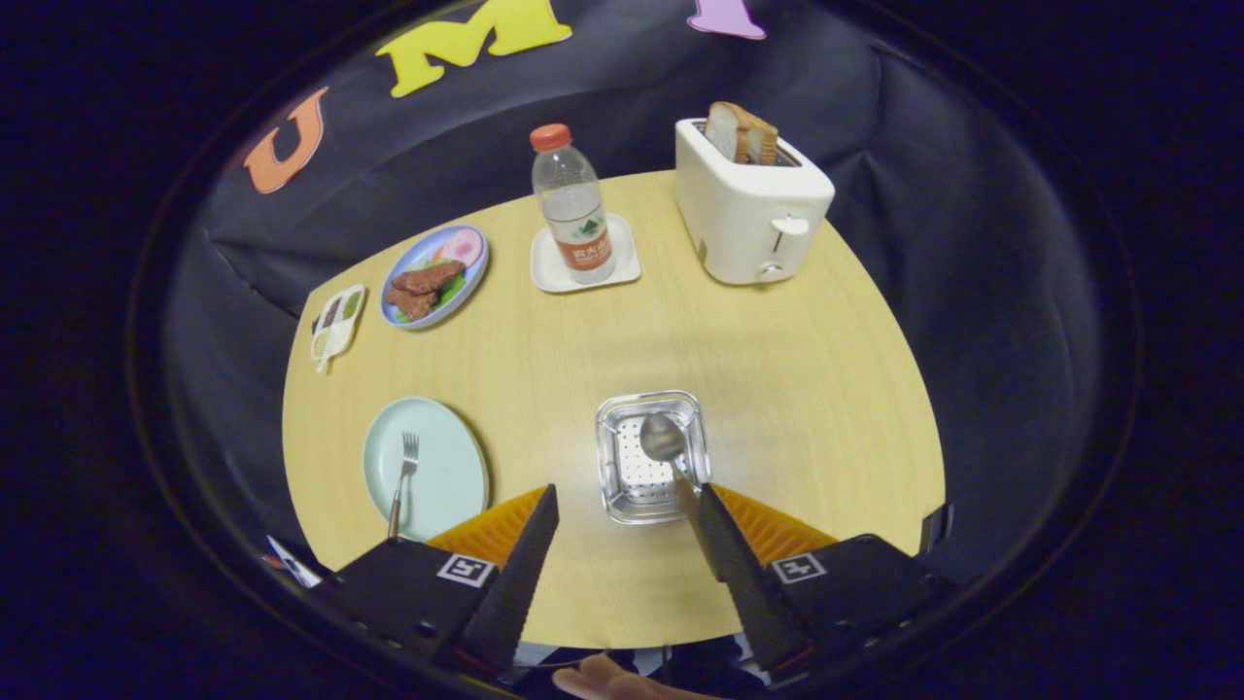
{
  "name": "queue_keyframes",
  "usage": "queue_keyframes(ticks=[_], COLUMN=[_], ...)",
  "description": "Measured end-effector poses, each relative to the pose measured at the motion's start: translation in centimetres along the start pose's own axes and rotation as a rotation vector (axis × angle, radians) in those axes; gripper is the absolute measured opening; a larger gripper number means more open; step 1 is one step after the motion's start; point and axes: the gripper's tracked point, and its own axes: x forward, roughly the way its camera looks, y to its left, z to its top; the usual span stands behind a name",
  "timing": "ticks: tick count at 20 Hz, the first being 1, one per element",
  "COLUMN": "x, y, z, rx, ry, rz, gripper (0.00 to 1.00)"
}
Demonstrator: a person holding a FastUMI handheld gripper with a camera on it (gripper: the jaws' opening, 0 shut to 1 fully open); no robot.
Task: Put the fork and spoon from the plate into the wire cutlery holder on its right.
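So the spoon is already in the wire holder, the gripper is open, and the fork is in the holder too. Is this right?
Not quite. The gripper view shows the fork lying on the pale green plate, left of the wire holder, not in it. The rest stands: the spoon is in the holder and the gripper is open, its fingers apart.

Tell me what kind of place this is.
Probably a staged breakfast table in a recording booth: a round wooden table against black cloth, set with a toaster holding bread, a water bottle and a plate of food. The gripper is open above the cutlery holder.
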Motion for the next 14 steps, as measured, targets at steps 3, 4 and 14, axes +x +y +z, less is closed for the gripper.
queue_keyframes(ticks=[3, 4, 14], x=[-0.2, -0.2, 2.0], y=[1.8, 2.6, 11.7], z=[0.3, 0.4, -2.6], rx=[-0.062, -0.068, -0.100], ry=[-0.027, -0.035, 0.013], rz=[-0.018, -0.017, 0.060], gripper=[0.99, 0.98, 0.97])
